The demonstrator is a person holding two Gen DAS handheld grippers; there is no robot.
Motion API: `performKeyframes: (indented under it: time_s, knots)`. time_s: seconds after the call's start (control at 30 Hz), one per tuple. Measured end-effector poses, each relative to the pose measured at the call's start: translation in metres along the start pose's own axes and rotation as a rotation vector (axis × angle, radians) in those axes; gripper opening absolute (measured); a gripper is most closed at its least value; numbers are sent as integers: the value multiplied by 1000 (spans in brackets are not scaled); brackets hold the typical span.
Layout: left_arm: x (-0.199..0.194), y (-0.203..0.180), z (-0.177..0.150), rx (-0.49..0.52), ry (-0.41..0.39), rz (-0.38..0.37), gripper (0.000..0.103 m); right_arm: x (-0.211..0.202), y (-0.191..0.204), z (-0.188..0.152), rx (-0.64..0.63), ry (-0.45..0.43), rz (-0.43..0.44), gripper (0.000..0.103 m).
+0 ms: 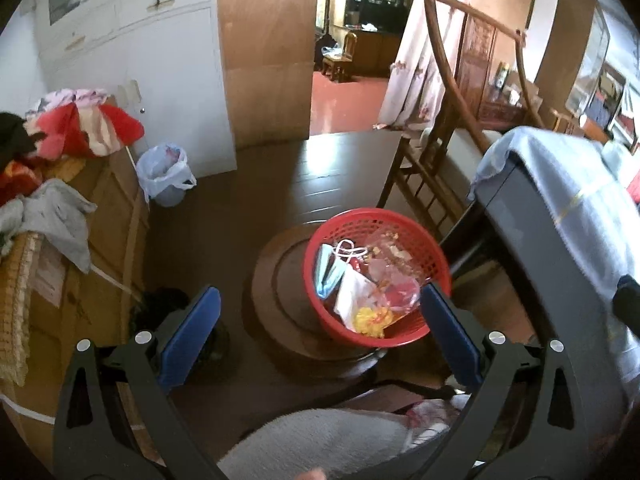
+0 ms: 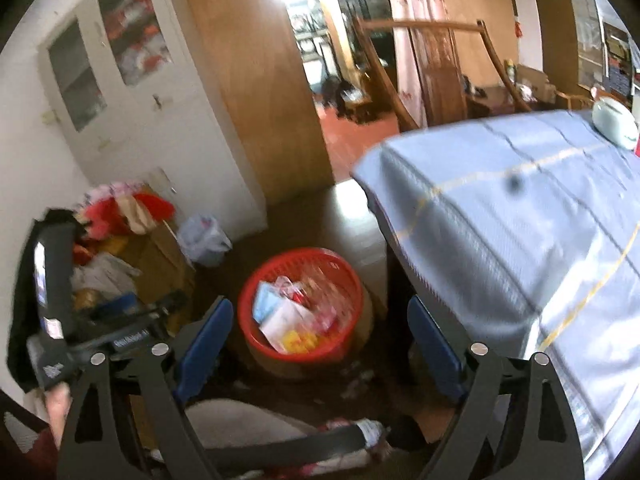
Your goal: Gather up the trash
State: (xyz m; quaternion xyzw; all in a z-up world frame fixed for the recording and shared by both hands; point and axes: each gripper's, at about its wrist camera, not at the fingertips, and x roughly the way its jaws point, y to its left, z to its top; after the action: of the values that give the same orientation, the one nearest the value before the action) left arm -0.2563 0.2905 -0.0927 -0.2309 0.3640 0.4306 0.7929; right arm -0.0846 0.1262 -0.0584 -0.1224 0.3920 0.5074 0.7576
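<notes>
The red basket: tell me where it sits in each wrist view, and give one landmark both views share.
Left wrist view: the red basket sits right of centre, low in the picture, on a round wooden stand, just left of the cloth-covered table.
Right wrist view: the red basket sits near the centre, low, between the two blue pads, left of the cloth-covered table.
Shared landmark: the bag-lined bin by the white cabinet.
</notes>
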Motion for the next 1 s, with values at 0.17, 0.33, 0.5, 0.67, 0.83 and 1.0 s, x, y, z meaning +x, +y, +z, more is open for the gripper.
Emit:
performKeyframes:
  time_s: [0.17,0.33,0.5,0.67,0.83,1.0]
  knots:
    - [28,6,-1,-11,32,0,96,40,8,-11,-24,100,-76,87]
    - [59,10,-6,-26,89,28,96,74,20,-15,-69,166,-118,87]
    - [72,10,-9,-22,99,69,96,93,27,-17,-99,176,-141,87]
    - [69,0,-12,23,70,107,96,90,28,-18,-108,145,-136,87]
    - [59,-6,-11,40,28,125,96,75,25,-20,-93,103,-130,87]
    - [45,-13,-9,53,-14,120,96,59,22,-24,-74,71,-123,88]
